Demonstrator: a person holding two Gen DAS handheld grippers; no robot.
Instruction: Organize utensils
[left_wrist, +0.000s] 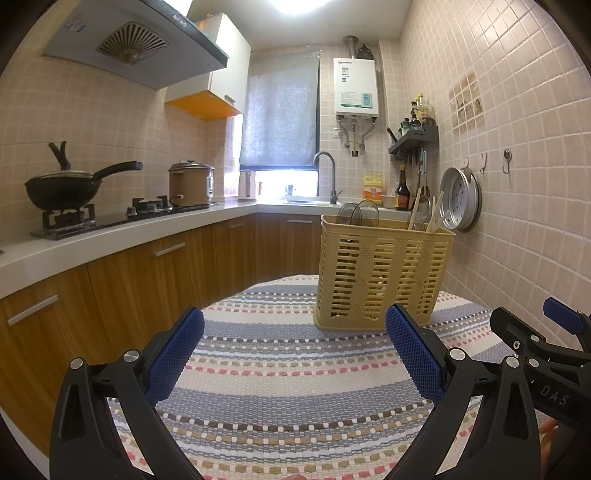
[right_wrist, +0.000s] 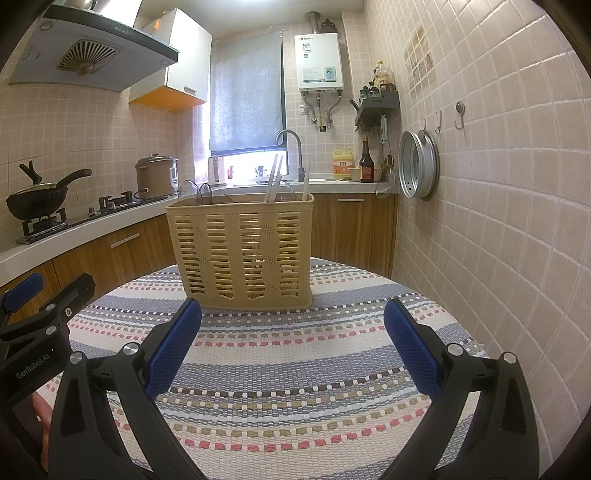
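Both fisheye views sit low over the striped tablecloth (left_wrist: 295, 369), each looking forward between its own spread blue fingers (left_wrist: 177, 354) toward the kitchen's far window. The left wrist view has the beige basket (left_wrist: 380, 273) beyond its right finger; the right wrist view meets it ahead, nearer its left finger. Each glimpses the other gripper at its edge

A tan slotted plastic basket (right_wrist: 242, 251) is standing at frame centre on a striped woven tablecloth (right_wrist: 295, 369), holding pale chopsticks (right_wrist: 275, 177). The right gripper (right_wrist: 293, 339) is hovering below it, jaws spread wide.
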